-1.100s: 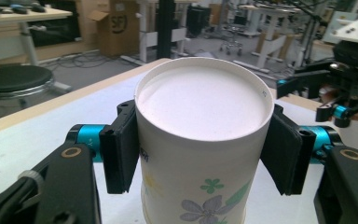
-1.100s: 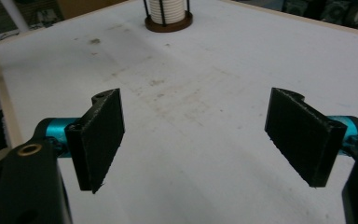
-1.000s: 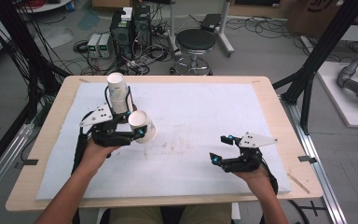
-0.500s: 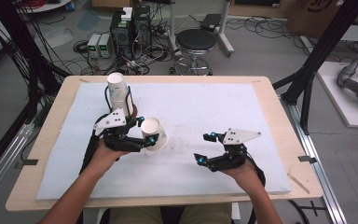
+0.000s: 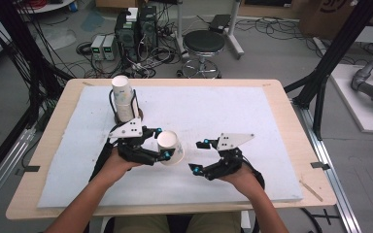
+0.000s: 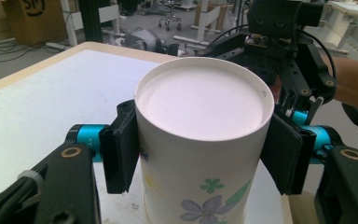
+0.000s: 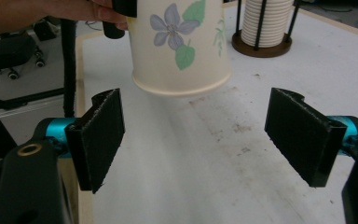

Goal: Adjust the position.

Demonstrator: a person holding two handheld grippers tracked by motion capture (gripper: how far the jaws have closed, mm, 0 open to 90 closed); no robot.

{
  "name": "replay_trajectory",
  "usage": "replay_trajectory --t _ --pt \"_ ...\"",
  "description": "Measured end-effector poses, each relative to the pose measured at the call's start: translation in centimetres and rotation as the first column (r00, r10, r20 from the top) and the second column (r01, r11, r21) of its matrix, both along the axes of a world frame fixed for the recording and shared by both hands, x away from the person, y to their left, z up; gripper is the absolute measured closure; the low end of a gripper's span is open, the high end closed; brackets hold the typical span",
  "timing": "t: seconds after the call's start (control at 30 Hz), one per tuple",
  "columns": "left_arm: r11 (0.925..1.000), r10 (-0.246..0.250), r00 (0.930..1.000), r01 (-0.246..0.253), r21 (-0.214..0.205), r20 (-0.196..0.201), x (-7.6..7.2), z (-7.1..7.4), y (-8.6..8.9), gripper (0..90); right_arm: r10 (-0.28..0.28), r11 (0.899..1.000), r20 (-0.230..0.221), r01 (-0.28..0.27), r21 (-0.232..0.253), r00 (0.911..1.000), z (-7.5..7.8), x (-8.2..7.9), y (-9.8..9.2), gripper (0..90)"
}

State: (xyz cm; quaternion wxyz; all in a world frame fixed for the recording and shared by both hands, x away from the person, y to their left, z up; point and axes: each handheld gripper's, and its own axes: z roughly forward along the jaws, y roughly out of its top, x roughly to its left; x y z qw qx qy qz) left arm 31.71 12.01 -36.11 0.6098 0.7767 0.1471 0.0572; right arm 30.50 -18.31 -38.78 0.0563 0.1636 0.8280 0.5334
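A white paper cup point(image 5: 170, 146) with a flower print hangs upside down above the white mat, its rim facing the table. My left gripper point(image 5: 161, 143) is shut on it, one pad on each side of the cup point(image 6: 200, 121) just below its base. My right gripper point(image 5: 199, 155) stands open a short way to the right of the cup, jaws wide apart with nothing between them. In the right gripper view the cup point(image 7: 177, 37) floats ahead of and above the open gripper point(image 7: 196, 135).
A tall stack of paper cups point(image 5: 123, 99) stands in a black rod holder at the back left of the mat point(image 5: 252, 116); the same stack point(image 7: 266, 21) sits beyond the held cup. The wooden table edge point(image 5: 291, 104) frames the mat.
My left gripper has carried the cup rightward and nearer the front, away from the stack. My right gripper has moved left toward the cup.
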Motion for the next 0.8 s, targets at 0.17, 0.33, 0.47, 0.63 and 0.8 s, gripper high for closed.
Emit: replay_trajectory --t 0.17,0.33,0.47,0.63,0.8 --pt "0.9991 -0.042 0.9991 0.042 -0.001 -0.005 -0.1 -0.1 -0.6 35.4 0.037 0.999 -0.007 -0.037 0.0 0.9993 0.0 0.2 0.6 20.3" --pt "0.9973 -0.074 0.9972 0.074 -0.001 -0.005 -0.2 -0.2 -1.1 35.4 0.064 0.998 -0.006 -0.064 0.015 0.9979 -0.1 0.3 1.0 20.3" --pt "0.9954 -0.096 0.9953 0.096 0.0 -0.01 -0.3 -0.2 -1.5 35.4 0.081 0.996 -0.007 -0.081 0.028 0.9967 -0.2 0.3 1.4 20.3" --pt "0.9928 -0.119 0.9928 0.119 -0.012 -0.011 -0.3 -0.2 -1.8 35.4 0.1 0.994 -0.014 -0.099 0.034 0.9949 -0.5 0.2 1.7 20.3" --pt "0.9903 -0.137 0.9905 0.136 -0.026 -0.016 -0.4 -0.3 -2.1 35.5 0.11 0.992 -0.025 -0.109 0.056 0.9936 -0.6 0.2 1.8 20.6"
